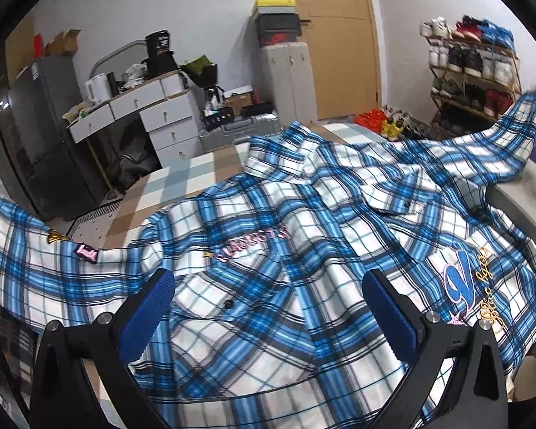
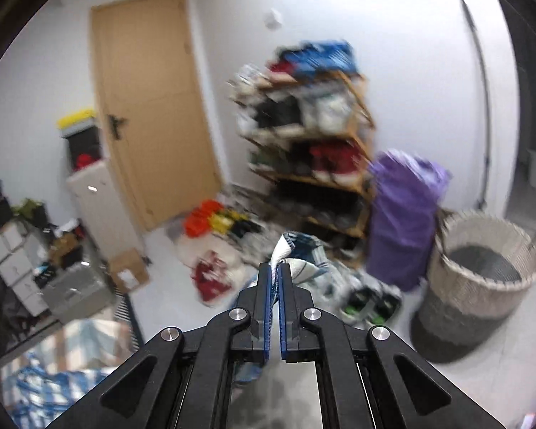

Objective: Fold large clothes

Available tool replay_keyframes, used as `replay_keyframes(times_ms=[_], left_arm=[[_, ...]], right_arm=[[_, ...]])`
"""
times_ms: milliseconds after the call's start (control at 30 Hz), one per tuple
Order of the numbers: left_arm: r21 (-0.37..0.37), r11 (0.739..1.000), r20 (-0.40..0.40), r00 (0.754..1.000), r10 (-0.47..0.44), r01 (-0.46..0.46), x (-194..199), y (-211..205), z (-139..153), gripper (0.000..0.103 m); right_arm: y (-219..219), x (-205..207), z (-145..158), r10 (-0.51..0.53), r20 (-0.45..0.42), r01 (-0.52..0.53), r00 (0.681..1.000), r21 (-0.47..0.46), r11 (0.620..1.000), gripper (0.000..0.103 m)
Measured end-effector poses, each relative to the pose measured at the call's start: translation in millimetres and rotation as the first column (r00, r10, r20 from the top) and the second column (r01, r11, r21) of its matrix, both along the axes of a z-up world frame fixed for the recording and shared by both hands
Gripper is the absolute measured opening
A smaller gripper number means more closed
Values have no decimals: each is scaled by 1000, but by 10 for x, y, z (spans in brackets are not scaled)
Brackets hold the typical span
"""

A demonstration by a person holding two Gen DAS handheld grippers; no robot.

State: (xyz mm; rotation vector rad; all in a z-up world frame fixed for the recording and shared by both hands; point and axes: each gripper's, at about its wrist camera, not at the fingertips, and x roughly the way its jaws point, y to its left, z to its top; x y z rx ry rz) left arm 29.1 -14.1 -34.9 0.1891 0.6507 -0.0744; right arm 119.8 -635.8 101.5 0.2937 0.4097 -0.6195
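Blue plaid shirt covers the bed; shoe rack beyond.

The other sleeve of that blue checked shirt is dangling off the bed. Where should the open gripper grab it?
Best near the cuff end of the blue and white plaid shirt's hanging sleeve, probably coming from the bed's edge: it drapes free there, so the left gripper's fingers can close around a single layer.
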Motion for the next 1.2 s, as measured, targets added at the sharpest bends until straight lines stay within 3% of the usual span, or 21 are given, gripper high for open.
replay_keyframes(times_ms=[200, 367, 467, 600, 767, 867, 900, 967, 1000, 1067, 1100, 1133, 1167, 1200], left_arm=[[-33, 999, 41, 998, 38, -37, -104, 311, 118, 102], [-82, 993, 77, 993, 91, -85, -199, 653, 225, 102], [-149, 981, 94, 986, 139, -124, -267, 915, 316, 102], [-238, 957, 109, 975, 195, -165, -346, 1197, 388, 102], [-240, 954, 128, 968, 215, -181, -376, 1314, 358, 102], [-245, 952, 136, 966, 221, -183, -386, 1396, 336, 102], [-254, 950, 135, 966, 220, -181, -386, 1416, 331, 102], [-267, 948, 136, 967, 215, -174, -397, 1442, 340, 102], [-272, 947, 139, 967, 214, -170, -412, 1465, 354, 102], [-280, 946, 147, 967, 210, -163, -435, 1481, 364, 102], [-281, 946, 150, 967, 208, -160, -438, 1477, 365, 102], [-279, 947, 151, 967, 206, -158, -436, 1465, 361, 102], [-277, 948, 152, 967, 205, -157, -434, 1454, 364, 102], [-276, 948, 153, 967, 203, -155, -439, 1449, 362, 102]], right_arm=[[1232, 306, 594, 237, 56, -231, 970, -102, 968, 3], [2569, 603, 680, 457, 25, -452, 889, -116, 884, 3], [3352, 823, 508, 589, -19, -589, 808, -43, 807, 3], [4334, 1060, 43, 728, -65, -728, 682, 38, 685, 3], [5518, 1311, -1075, 854, -106, -816, 509, 256, 519, 3], [6069, 1334, -1779, 880, -196, -813, 433, 336, 475, 3], [6175, 1301, -1937, 881, -226, -808, 415, 352, 472, 3], [6440, 1225, -2375, 893, -301, -812, 335, 388, 436, 2], [6461, 1190, -2449, 903, -302, -820, 306, 398, 412, 3], [6521, 1133, -2635, 937, -282, -815, 207, 481, 324, 7], [6502, 1125, -2655, 950, -260, -804, 174, 519, 289, 23], [6482, 1095, -2665, 966, -219, -792, 135, 562, 238, 59], [6431, 1072, -2626, 974, -193, -788, 122, 578, 213, 75], [6313, 1004, -2527, 978, -158, -805, 137, 558, 203, 85]])
